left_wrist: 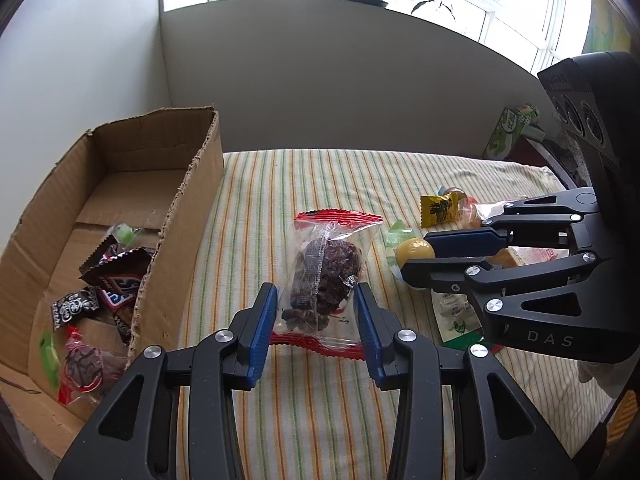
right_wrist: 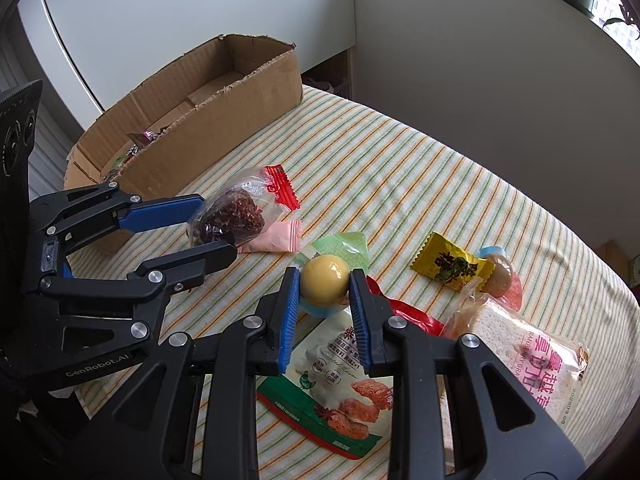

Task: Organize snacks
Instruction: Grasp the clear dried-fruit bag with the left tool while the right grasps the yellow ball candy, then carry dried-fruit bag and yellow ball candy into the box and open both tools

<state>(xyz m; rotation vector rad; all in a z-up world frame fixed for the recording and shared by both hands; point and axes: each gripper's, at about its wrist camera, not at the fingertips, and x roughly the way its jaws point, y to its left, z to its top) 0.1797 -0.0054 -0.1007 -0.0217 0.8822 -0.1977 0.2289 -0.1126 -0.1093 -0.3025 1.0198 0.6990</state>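
Note:
On the striped cloth lies a clear packet with red ends and a dark clumpy snack inside. My left gripper is shut on it, one blue pad against each side. In the right wrist view the same packet sits pinched in the left gripper. My right gripper is shut on a glossy yellow ball snack with a blue base. It is also seen in the left wrist view, where the right gripper holds the ball. The cardboard box on the left holds several wrapped snacks.
Loose on the cloth are a pink sachet, a yellow sachet, a green-and-white packet, a bread packet and a red wrapper. A green carton stands at the back right against the wall.

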